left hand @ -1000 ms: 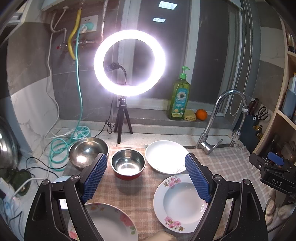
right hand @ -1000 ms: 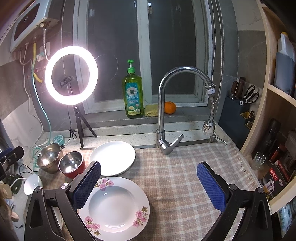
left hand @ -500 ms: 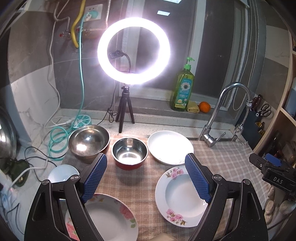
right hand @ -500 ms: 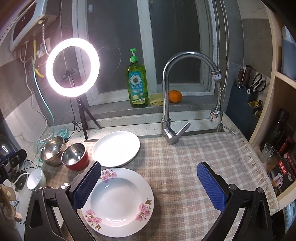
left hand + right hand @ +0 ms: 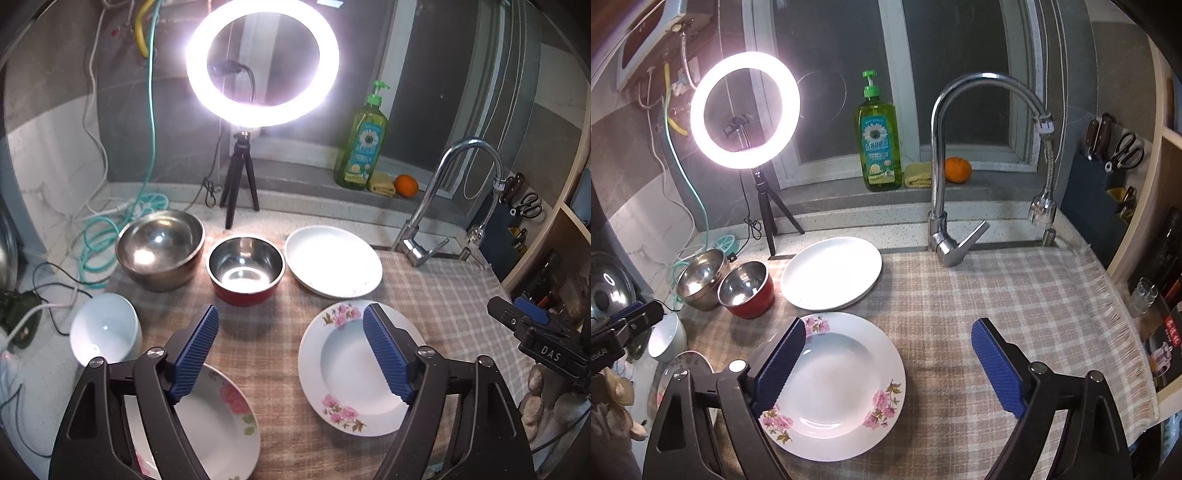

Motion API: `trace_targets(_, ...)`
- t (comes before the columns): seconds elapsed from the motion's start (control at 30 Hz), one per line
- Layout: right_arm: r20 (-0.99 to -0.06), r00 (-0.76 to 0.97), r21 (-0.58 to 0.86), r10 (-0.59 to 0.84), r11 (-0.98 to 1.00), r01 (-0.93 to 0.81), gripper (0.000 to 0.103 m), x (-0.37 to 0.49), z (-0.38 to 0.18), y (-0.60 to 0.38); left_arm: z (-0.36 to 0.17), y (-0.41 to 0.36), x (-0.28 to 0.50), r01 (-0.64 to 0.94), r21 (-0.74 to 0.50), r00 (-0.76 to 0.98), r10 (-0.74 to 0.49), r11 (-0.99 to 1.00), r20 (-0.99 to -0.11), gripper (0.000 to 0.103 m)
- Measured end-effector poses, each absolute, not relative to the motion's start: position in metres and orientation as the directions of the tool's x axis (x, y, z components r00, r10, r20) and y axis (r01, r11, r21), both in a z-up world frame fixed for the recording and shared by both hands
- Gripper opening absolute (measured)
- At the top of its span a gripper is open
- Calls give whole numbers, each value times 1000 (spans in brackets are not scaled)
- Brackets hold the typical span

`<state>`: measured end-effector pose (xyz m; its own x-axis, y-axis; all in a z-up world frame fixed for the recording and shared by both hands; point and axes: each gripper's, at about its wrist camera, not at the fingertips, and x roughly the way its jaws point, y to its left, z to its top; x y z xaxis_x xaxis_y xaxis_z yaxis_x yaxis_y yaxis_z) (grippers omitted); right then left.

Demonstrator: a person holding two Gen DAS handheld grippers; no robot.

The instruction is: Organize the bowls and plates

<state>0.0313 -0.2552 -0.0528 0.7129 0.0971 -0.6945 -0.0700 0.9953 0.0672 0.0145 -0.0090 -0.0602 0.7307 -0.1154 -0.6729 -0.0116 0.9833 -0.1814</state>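
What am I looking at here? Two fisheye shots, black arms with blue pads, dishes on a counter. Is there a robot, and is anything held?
No robot: a person holds one two-finger gripper in each hand, and each picture comes from a camera on one gripper, looking along its fingers. The left gripper and right gripper both have blue ribbed pads; their jaws have just been closing a little, yet both are open and hold nothing. On the checked cloth lie a pink-flowered deep plate, a plain white plate, a red-sided steel bowl and a larger steel bowl. The left view also shows a second flowered plate and a small white bowl. Behind stand a lit ring light, a green soap bottle and a chrome tap.
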Motion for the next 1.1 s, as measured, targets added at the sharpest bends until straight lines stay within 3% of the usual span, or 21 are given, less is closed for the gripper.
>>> trace_targets(0.23,-746,650,140,144,988,-59,68,39,-76,-271,-82,-10,26,4,-245,664,-186,969,-724,69)
trace_targets(0.33,-768,616,181,175,982,-54,62,43,-87,-279,-93,-10,33,13,-279,622,-226,960,-750,54)
trace_targets(0.43,-788,574,240,224,970,-49,59,48,-99,-287,-103,-10,40,17,-310,581,-262,951,-771,54)
trace_targets(0.5,-796,550,273,255,961,-49,50,52,-107,-291,-111,-11,46,23,-338,547,-295,941,-784,53)
trace_targets(0.63,-816,488,334,311,942,-41,42,61,-126,-295,-125,-9,57,19,-375,485,-336,927,-807,44)
trace_targets(1.1,-840,374,434,394,900,27,32,85,-169,-303,-165,-8,83,-25,-434,351,-399,900,-847,35)
